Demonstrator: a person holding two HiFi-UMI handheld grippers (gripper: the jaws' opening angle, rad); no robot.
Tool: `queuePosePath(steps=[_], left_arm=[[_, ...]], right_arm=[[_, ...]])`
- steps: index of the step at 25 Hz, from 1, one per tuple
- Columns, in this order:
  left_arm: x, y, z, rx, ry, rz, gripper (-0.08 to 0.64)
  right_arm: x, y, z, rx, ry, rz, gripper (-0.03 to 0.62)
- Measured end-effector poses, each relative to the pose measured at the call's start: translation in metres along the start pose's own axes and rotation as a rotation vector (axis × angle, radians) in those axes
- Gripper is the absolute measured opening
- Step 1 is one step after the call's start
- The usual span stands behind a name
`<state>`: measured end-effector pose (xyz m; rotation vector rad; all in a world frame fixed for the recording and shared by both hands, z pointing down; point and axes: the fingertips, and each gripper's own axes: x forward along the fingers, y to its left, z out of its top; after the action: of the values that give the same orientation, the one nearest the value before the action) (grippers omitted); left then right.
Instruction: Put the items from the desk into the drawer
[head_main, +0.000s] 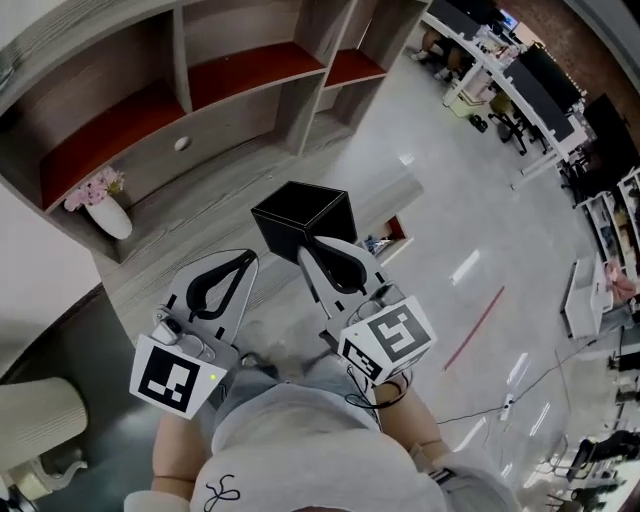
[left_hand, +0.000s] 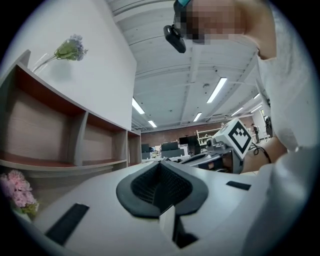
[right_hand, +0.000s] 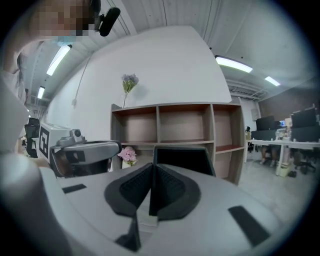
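Left gripper and right gripper are both closed on nothing, and the black box sits on the desk just beyond the right one; it's probably light, stiff and thin-walled, so pinch a top wall.

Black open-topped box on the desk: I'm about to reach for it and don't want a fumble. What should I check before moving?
1. Free left gripper: ok, jaws together on nothing.
2. Opened right gripper: not ok, jaws together, empty.
3. Black open-topped box in line: ok, upright on the grey wood-grain desk, straight ahead of the right gripper.
4. Box contents: cannot tell, the inside is dark.
5. Round-knobbed drawer open: not ok, looks shut.
6. White vase of pink flowers out of the way: ok, well left of the box.
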<state>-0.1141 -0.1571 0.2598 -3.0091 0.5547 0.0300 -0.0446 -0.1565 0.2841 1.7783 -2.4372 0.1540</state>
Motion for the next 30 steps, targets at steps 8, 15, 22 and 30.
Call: queuePosePath(steps=[8, 15, 22, 30], left_arm=[[0.093, -0.071, -0.005, -0.002, -0.008, -0.118, 0.011], [0.161, -0.131, -0.004, 0.001, -0.008, -0.2, 0.011], [0.226, -0.208, -0.004, 0.005, -0.017, -0.259, 0.011], [0.267, -0.273, 0.003, 0.016, -0.02, -0.261, 0.011]], right_arm=[[-0.069, -0.089, -0.014, 0.02, -0.013, -0.097, 0.035], [-0.13, -0.155, -0.021, 0.042, -0.041, -0.172, 0.035], [-0.203, -0.221, -0.034, 0.046, -0.052, -0.224, 0.035], [-0.266, -0.268, -0.044, 0.042, -0.056, -0.24, 0.035]])
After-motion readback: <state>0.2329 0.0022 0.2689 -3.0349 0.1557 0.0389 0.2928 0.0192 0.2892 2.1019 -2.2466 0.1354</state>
